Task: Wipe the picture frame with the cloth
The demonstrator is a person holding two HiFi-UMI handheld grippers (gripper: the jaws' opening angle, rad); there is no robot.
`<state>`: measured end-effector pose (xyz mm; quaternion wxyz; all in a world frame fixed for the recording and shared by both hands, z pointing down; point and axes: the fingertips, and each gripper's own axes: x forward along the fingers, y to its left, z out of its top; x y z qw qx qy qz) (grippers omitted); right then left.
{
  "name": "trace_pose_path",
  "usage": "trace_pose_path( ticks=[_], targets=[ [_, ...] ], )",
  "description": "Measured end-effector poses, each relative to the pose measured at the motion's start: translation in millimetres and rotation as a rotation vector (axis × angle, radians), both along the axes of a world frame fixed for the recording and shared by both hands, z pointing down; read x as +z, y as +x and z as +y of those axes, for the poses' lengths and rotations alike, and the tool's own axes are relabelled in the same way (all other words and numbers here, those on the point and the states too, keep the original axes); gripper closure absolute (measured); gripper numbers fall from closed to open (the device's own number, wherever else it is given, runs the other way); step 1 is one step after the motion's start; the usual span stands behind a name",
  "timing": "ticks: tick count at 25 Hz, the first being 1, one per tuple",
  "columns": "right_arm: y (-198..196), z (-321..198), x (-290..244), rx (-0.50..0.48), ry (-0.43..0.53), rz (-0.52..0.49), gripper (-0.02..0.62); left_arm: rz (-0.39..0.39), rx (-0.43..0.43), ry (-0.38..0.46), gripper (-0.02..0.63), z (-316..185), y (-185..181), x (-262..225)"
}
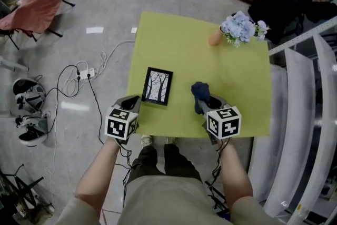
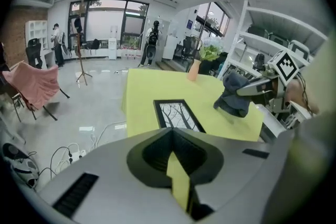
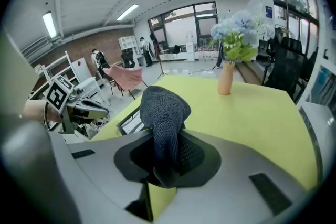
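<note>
A black picture frame (image 1: 158, 86) with a tree print lies flat on the yellow-green table (image 1: 237, 71), near its front left. My left gripper (image 1: 130, 103) is shut and holds nothing; it hovers at the table's front edge, just left of the frame (image 2: 178, 114). My right gripper (image 1: 203, 104) is shut on a dark blue cloth (image 1: 199, 91), which bunches up above the jaws (image 3: 164, 113). The cloth sits to the right of the frame, apart from it. From the right gripper view the frame (image 3: 131, 120) shows partly behind the cloth.
A tan vase of pale blue flowers (image 1: 234, 29) stands at the table's far right. White shelving (image 1: 300, 113) runs close along the right side. Cables and a power strip (image 1: 79, 76) lie on the floor at left, with a pink-draped chair (image 1: 34, 10) beyond.
</note>
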<state>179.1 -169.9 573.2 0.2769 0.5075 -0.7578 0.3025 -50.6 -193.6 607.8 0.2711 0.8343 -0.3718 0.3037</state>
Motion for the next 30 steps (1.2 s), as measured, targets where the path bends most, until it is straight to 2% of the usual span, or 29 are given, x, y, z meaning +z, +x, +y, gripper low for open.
trace_pose_path(
  ticks=[4, 11, 17, 20, 26, 30],
  targets=[
    [0, -8, -55, 0.005, 0.118, -0.028, 0.522, 0.043, -0.033, 0.123, 0.598, -18, -8, -67],
    [-17, -14, -164, -0.048, 0.342, -0.095, 0.52, 0.088, -0.042, 0.364, 0.598, -36, -11, -193],
    [-27, -11, -251, -0.058, 0.538, -0.135, 0.517, 0.122, -0.034, 0.541, 0.598, -33, -9, -283],
    [-31, -6, -291, -0.079, 0.629, -0.124, 0.517, 0.125, -0.042, 0.631, 0.598, -29, -14, -326],
    [-44, 12, -349, -0.117, 0.776, -0.08, 0.515, 0.129, -0.047, 0.792, 0.598, -7, -22, -395],
    [-52, 28, -371, -0.136, 0.834, -0.091, 0.515, 0.133, -0.049, 0.863, 0.598, 11, -26, -419]
  ],
)
